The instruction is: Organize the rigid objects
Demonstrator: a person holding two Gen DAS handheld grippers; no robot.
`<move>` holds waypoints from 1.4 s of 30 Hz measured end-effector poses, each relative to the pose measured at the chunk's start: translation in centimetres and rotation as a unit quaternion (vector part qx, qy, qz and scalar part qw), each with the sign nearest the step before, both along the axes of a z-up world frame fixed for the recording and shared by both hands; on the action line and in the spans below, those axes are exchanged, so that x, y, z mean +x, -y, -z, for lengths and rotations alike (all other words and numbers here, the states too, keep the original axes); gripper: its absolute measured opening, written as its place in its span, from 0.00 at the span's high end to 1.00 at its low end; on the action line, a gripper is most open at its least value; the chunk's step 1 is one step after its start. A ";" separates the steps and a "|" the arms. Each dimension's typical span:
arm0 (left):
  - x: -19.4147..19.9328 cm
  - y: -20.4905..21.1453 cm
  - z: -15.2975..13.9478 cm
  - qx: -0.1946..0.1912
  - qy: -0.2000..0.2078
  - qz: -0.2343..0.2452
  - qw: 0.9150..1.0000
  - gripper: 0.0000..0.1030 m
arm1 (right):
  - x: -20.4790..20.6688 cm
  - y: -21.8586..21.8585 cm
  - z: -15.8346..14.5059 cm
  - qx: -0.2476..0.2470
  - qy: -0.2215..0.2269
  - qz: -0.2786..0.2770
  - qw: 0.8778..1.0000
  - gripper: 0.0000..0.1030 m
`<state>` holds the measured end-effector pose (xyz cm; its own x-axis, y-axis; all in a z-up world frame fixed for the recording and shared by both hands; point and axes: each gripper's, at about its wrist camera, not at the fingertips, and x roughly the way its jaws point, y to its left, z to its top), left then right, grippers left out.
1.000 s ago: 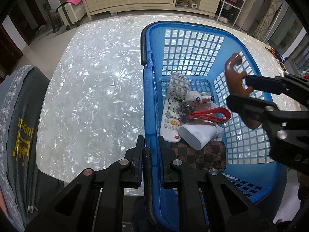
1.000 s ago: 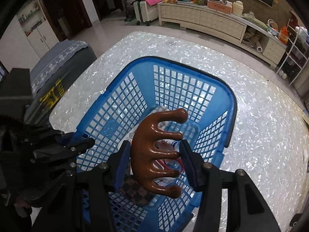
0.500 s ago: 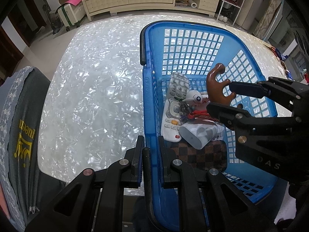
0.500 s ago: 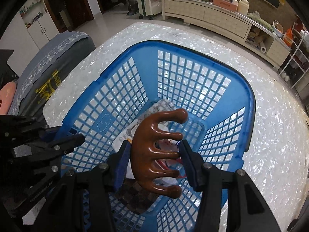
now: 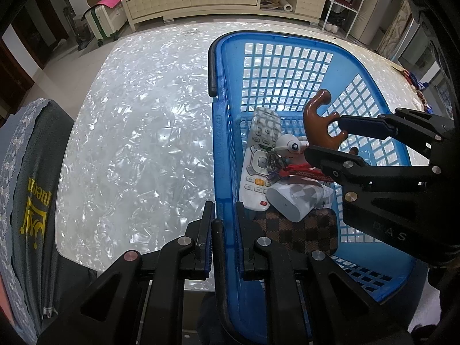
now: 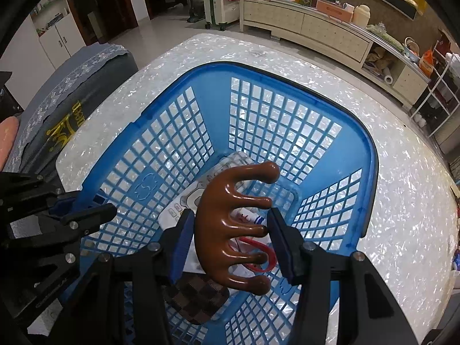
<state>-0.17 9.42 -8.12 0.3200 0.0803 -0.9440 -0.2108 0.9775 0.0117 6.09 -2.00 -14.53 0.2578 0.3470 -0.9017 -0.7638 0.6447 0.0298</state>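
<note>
1. Over the middle of the blue basket (image 6: 356,143), the right gripper (image 6: 230,238) holds a brown wooden comb (image 6: 230,230), its two fingers pressed against the comb's back and the tips of its prongs.
2. The comb hangs in the air above the things on the basket floor, its thick prongs pointing toward the basket's right wall in the right wrist view.
3. The left gripper (image 5: 222,235) is clamped on the basket's near left rim, one finger outside the wall and one inside.
4. On the basket floor lie a white remote control (image 5: 258,155), a small white figurine (image 5: 290,146), a red keyring strap (image 5: 304,172), a white cylindrical device (image 5: 293,198) and a brown checkered wallet (image 5: 302,230) at the near end.
5. The remote lies along the left wall; the wallet lies partly under the white device.
6. The basket sits at the near edge of a white pearly table (image 5: 138,143), toward its right side.
7. A grey covered chair (image 5: 28,187) stands beside the table's left edge.
</note>
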 end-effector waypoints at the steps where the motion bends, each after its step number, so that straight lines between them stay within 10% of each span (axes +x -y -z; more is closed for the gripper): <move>1: 0.0 0.0 0.0 0.000 0.000 0.000 1.000 0.86 | 0.0 0.0 0.1 0.000 0.000 -0.001 1.000 0.51; 13: 0.0 0.0 0.0 0.000 0.000 0.000 1.000 0.86 | 0.1 -0.1 0.2 0.001 0.006 0.004 1.000 0.50; 24: 0.0 0.0 -0.1 0.000 0.001 -0.001 1.000 0.86 | -0.2 0.2 -0.3 0.019 0.005 0.002 1.000 0.01; 33: -0.1 0.1 -0.5 0.004 0.007 -0.003 1.000 0.85 | -0.8 2.0 -1.6 0.036 0.049 0.024 0.998 0.00; 42: -0.1 0.3 -2.3 0.022 0.040 -0.011 0.999 0.40 | 0.5 5.5 -2.6 0.070 0.053 0.104 0.991 0.00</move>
